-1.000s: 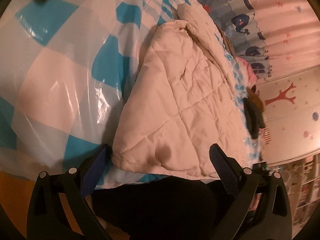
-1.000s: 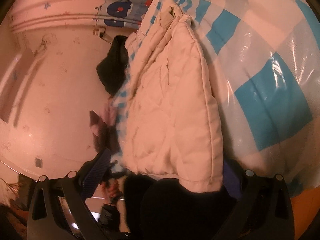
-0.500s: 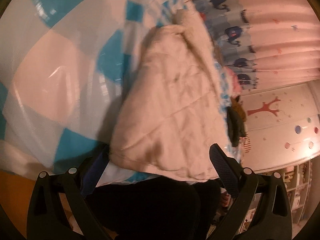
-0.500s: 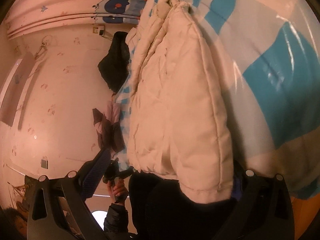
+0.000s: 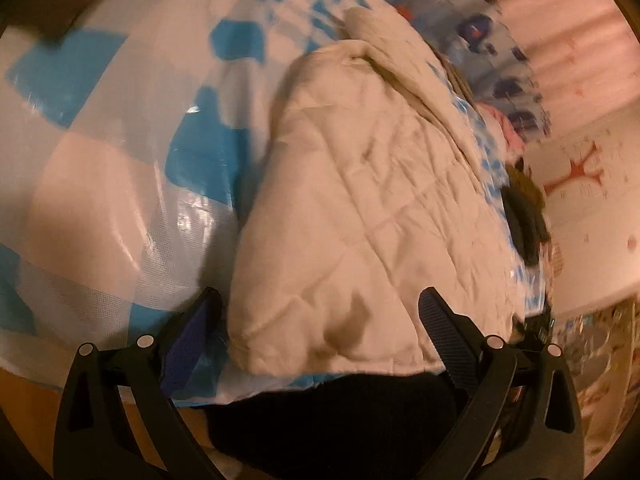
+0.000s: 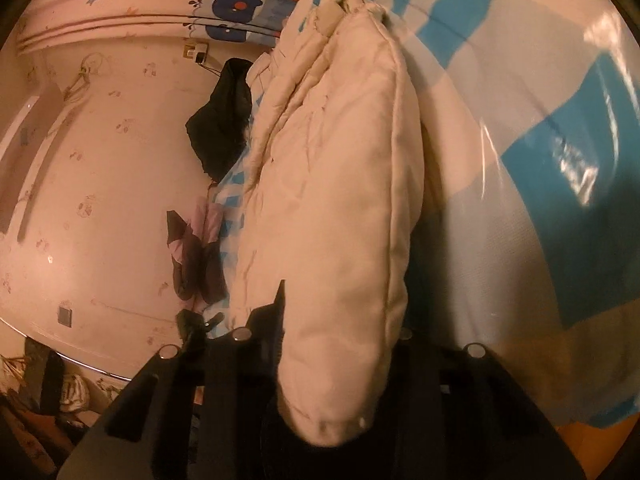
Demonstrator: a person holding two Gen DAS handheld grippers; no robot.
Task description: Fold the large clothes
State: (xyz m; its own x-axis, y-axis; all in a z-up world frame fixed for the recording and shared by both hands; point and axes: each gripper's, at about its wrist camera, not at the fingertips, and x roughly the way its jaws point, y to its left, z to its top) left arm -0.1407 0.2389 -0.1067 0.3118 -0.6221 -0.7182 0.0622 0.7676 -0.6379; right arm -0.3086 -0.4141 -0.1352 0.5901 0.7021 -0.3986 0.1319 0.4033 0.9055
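A cream quilted jacket [image 5: 360, 184] lies folded lengthwise on a blue-and-white checked plastic sheet [image 5: 100, 184]. My left gripper [image 5: 318, 292] stands open at the jacket's near hem, one finger on each side of it, neither pressing it. In the right wrist view the same jacket [image 6: 340, 168] runs away from me along the edge of the checked sheet [image 6: 520, 200]. My right gripper [image 6: 344, 308] is closing on the jacket's near corner. Its left finger [image 6: 280, 304] lies against the padding, and the other finger is hidden behind the fabric.
A black garment [image 6: 220, 120] and a pink-and-brown one [image 6: 196, 248] hang off the sheet's far side by a pale wall. A whale-print curtain [image 6: 236, 4] hangs beyond. Dark fabric [image 5: 340, 420] fills the space just under both grippers. A wooden surface [image 5: 24, 400] shows at the sheet's near edge.
The right gripper's jaws have come together from wide open onto the jacket's near corner. The left gripper has shifted a little sideways and stayed open.
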